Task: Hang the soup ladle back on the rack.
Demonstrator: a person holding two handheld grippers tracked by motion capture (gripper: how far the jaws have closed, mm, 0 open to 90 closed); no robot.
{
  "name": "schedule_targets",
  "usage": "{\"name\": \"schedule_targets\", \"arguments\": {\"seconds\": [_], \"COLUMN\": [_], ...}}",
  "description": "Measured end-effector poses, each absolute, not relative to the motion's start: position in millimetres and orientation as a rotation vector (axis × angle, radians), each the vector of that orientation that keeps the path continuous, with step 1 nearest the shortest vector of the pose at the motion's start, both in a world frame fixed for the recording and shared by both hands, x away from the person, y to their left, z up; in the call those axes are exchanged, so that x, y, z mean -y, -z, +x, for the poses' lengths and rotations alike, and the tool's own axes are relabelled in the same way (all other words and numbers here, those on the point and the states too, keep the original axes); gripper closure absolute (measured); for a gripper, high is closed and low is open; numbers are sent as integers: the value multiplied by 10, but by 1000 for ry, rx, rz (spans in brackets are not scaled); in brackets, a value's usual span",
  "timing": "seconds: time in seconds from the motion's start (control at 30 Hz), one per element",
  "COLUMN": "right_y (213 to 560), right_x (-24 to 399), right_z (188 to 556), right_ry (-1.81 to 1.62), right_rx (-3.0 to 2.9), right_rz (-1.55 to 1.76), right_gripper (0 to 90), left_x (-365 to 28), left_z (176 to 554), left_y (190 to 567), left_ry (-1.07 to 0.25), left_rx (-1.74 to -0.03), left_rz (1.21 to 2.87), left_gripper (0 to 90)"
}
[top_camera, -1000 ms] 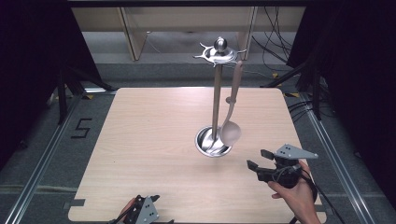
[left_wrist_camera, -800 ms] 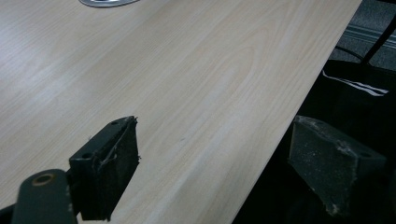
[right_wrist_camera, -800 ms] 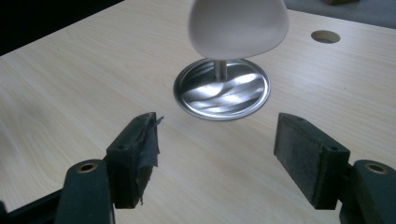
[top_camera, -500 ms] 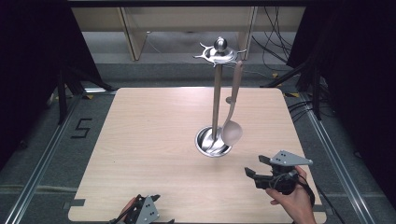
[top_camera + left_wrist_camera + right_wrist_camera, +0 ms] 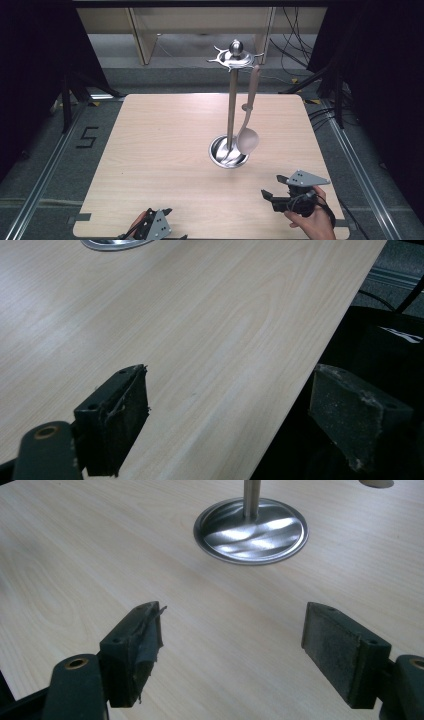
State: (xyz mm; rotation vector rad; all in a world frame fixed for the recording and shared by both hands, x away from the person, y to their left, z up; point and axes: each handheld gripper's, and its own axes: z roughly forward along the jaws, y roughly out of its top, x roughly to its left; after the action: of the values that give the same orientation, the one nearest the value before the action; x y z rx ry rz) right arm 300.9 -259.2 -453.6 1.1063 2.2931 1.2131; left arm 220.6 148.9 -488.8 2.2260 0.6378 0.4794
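Note:
A steel utensil stand (image 5: 231, 107) rises from a round base (image 5: 228, 152) in the middle of the wooden table (image 5: 160, 145). A beige ladle (image 5: 248, 135) hangs from its top hook ring (image 5: 235, 56), bowl down beside the base. My right gripper (image 5: 268, 197), held in a hand (image 5: 310, 222), hovers low near the front right of the table and points left toward the stand. Its jaws (image 5: 235, 622) have just been opening and stand open with nothing between them; the base (image 5: 250, 527) lies ahead. My left gripper (image 5: 167, 222) rests at the table's front edge, open and holding nothing (image 5: 232, 385).
Bare wood surrounds the stand on all sides. The table's front edge (image 5: 300, 385) runs between the left gripper's jaws, with dark cloth beyond it. Metal rails (image 5: 45, 170) flank the table, and cables (image 5: 300, 45) lie on the floor behind.
The right gripper has sunk lower and drifted toward the table's front edge, and its jaws look wider apart. The left gripper has stayed put.

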Motion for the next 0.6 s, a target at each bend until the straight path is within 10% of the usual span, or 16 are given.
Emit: {"name": "schedule_targets", "arguments": {"seconds": [0.6], "right_y": [4624], "right_x": [2732], "right_z": [2879], "right_ry": [-1227], "right_rx": [-2273], "right_rz": [1157], "right_gripper": [222], "left_x": [-1507], "left_z": [2187], "left_y": [4894], "left_ry": [-490], "left_rx": [-642], "left_rz": [2217], "left_gripper": [150]}}
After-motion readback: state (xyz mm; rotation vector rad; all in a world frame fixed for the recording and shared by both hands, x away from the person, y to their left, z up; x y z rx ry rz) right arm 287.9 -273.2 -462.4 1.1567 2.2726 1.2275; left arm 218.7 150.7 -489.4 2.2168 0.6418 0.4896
